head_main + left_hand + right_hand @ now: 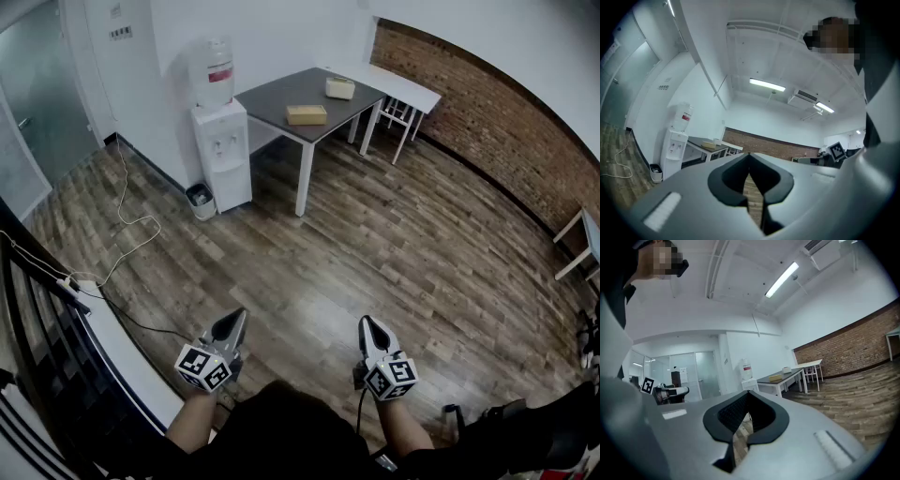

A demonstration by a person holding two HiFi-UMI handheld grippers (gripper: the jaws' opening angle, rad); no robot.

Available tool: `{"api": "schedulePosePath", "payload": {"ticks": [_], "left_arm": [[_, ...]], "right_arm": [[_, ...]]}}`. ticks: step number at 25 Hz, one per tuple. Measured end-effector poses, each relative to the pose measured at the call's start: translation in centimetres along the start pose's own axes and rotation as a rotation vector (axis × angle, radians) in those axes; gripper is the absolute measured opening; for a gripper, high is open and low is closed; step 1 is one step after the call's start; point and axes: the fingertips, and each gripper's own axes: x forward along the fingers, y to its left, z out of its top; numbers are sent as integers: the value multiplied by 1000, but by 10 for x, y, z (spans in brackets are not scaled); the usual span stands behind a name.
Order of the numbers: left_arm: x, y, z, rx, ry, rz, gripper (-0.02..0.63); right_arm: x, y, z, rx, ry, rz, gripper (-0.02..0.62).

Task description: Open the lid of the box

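L claw (238,319) and R claw (367,325) both closed, nothing between jaws, held level over wood floor (375,244). Tan box (307,114) sat on dark worktop (279,94) at far side of rm, lid on, well apart from both claws. Water dispenser (223,155) just left of worktop.

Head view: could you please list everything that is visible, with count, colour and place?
dark table: one, grey top, white legs, far by the wall
tan box: one, on the dark table
cream box: one, on the dark table, farther back
white table: one, behind the dark table
water dispenser: one, white, left of the dark table
bin: one, dark, on the floor beside the dispenser
cable: one, white, on the floor, left
left gripper: grey, shut, empty
right gripper: grey, shut, empty
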Motion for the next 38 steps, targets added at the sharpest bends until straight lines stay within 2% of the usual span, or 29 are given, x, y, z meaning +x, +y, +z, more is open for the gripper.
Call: {"api": "schedulePosePath", "payload": {"ticks": [8, 15, 23, 27, 33, 38], "left_arm": [[6, -11, -6, -22, 7, 3, 0], [11, -22, -10, -5, 35, 14, 0], [26, -57, -38, -16, 70, 11, 0], [33, -74, -53, -55, 79, 9, 0], [57, -51, -50, -23, 101, -10, 0], [94, -16, -29, -49, 21, -23, 0]], "right_arm": [[-7, -12, -8, 10, 8, -5, 2], [-13, -18, -9, 33, 8, 6, 2], [-48, -35, -27, -34, 52, -1, 2], [-55, -54, -34, 4, 64, -16, 3], [-24, -71, -28, 17, 60, -30, 3], [24, -87, -6, 10, 40, -23, 3]]}}
